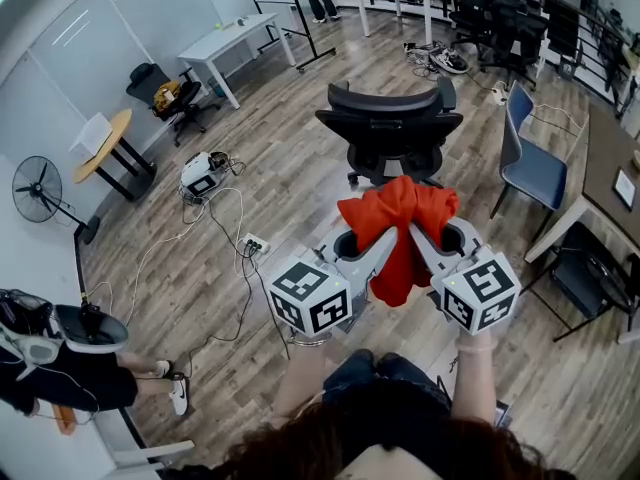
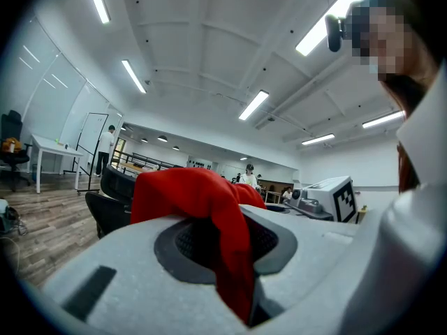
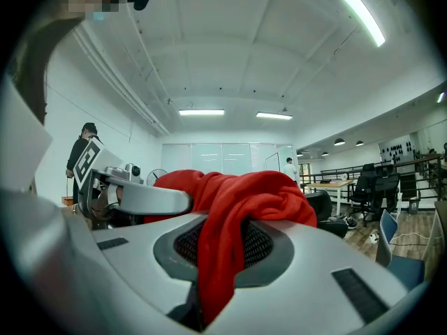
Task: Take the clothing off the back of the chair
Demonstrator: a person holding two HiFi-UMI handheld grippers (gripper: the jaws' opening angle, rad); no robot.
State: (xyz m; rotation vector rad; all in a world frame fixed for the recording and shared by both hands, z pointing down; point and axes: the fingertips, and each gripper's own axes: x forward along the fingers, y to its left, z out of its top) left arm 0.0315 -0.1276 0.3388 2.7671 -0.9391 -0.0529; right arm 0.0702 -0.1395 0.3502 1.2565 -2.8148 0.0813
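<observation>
A red garment (image 1: 398,230) hangs bunched between my two grippers, lifted clear of the black office chair (image 1: 390,128), which stands just beyond it with a bare back. My left gripper (image 1: 384,240) is shut on the garment's left side, and my right gripper (image 1: 417,236) is shut on its right side. In the left gripper view the red cloth (image 2: 202,204) drapes over the lower jaw and runs into the seam of the left gripper (image 2: 244,295). The right gripper view shows the cloth (image 3: 241,204) pinched the same way in the right gripper (image 3: 202,295).
A blue chair (image 1: 535,163) and a dark table (image 1: 610,158) stand at the right. Cables and a power strip (image 1: 255,243) lie on the wood floor at the left. A fan (image 1: 38,190) and a seated person (image 1: 60,368) are at the far left.
</observation>
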